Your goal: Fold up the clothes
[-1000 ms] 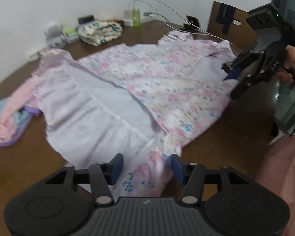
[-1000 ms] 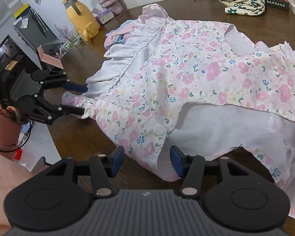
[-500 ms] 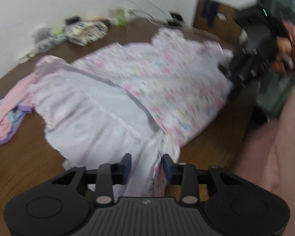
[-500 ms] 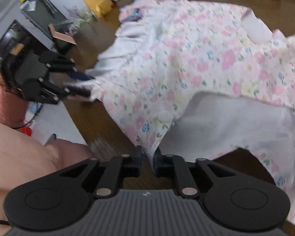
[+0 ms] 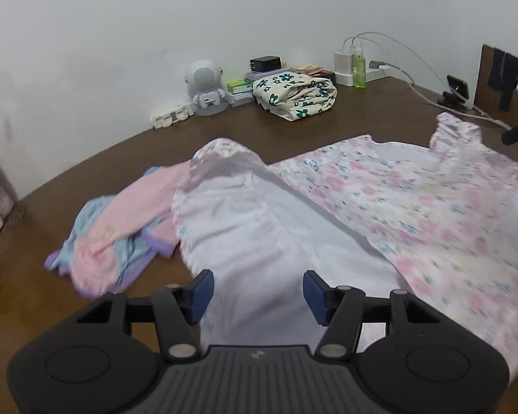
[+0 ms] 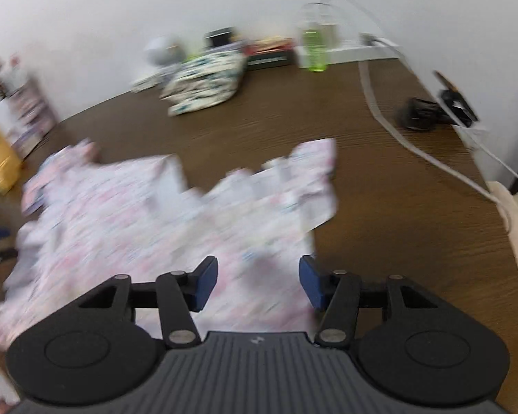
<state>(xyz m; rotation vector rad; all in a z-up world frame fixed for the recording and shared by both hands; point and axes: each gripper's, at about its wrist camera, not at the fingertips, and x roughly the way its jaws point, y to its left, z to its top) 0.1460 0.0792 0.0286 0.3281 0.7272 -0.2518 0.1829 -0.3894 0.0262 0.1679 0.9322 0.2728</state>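
Note:
A pink floral dress point(image 5: 414, 207) lies spread on the brown table point(image 5: 310, 131), its white inner side point(image 5: 259, 241) turned up at the left. My left gripper point(image 5: 257, 291) is open above the white part, holding nothing. My right gripper point(image 6: 259, 283) is open over the dress point(image 6: 155, 220), which is blurred in that view; it holds nothing. A fingertip of the right gripper point(image 5: 516, 131) shows at the far right edge of the left wrist view.
A pink and blue garment point(image 5: 121, 231) lies bunched left of the dress. A folded floral cloth point(image 5: 295, 95), a small robot figure point(image 5: 205, 86), a green bottle point(image 5: 359, 65), chargers and cables point(image 6: 414, 148) stand along the wall.
Both grippers were shut on the dress hem half a second ago; both have opened and let go. Both cameras have swung to face the wall, and the dress has shifted.

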